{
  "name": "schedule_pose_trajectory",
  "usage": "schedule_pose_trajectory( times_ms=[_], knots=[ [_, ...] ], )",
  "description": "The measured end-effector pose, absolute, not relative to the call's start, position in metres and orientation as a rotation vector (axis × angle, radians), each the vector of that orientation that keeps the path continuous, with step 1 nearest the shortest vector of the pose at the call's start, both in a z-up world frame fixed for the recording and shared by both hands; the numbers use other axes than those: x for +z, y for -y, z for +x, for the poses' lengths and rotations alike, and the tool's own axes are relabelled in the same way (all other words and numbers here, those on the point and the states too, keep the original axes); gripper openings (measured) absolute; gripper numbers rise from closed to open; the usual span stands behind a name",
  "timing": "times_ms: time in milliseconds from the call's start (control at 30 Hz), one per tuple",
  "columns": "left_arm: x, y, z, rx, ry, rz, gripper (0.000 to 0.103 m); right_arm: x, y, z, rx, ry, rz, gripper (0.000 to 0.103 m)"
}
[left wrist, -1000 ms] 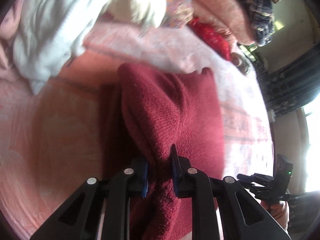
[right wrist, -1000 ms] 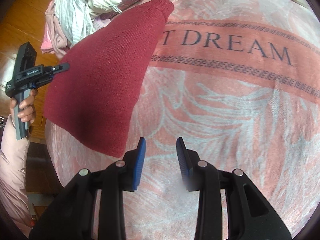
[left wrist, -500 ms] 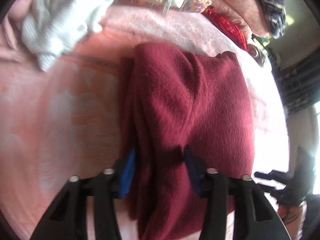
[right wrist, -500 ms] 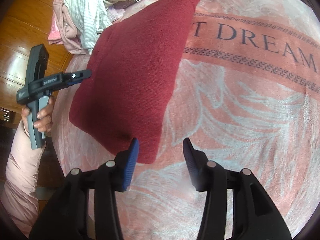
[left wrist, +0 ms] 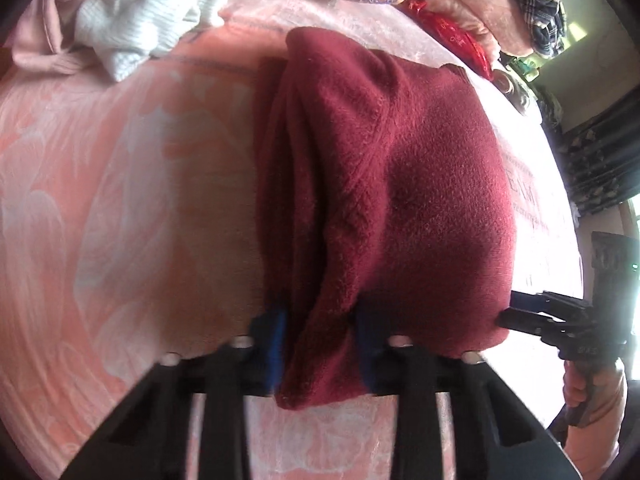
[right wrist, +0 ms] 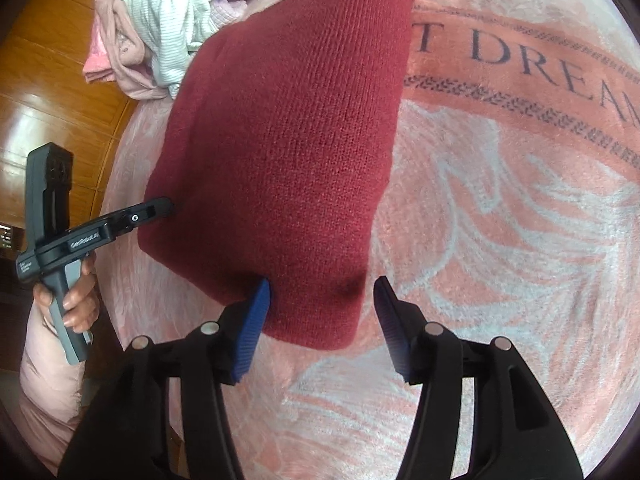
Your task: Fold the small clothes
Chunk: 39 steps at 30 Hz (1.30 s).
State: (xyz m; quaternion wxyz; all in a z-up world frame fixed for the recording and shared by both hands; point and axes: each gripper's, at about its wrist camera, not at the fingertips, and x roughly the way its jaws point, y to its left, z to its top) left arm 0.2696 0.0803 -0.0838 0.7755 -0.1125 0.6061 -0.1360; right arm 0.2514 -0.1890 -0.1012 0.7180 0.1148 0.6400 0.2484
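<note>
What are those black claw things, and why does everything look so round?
Each claw is a hand-held gripper: a person squeezes a handle and two fingers pinch. A small camera with a very wide lens sits on each one, which bends the picture round.

One picture looks along the left hand-held gripper. Its fingers have just been closing on a fold of the dark red sweater.

The other looks along the right hand-held gripper. It has just been opening, its fingers on either side of the sweater's near corner, not pinching it.

The sweater lies on a pink blanket with big letters. More clothes are piled behind.
</note>
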Motion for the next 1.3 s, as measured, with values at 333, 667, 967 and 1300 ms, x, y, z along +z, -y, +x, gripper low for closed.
schedule_pose_trajectory(
  times_ms=[333,667,967,1300],
  knots=[
    [-0.068,-0.105,0.271,-0.231,-1.262,-0.289,0.015,-0.093,0.168,0.247,0.615,-1.399,0.251,0.022],
    [-0.092,-0.098,0.279,-0.239,-1.332,-0.246,0.030,-0.111,0.160,0.248,0.585,-1.452,0.193,0.035],
    [-0.046,-0.098,0.346,-0.181,-1.218,-0.234,0.060,-0.064,0.176,0.285,0.535,-1.345,0.151,0.049],
    [-0.076,-0.074,0.405,-0.155,-1.287,-0.312,0.010,-0.084,0.159,0.312,0.542,-1.338,0.172,0.049]
  ],
)
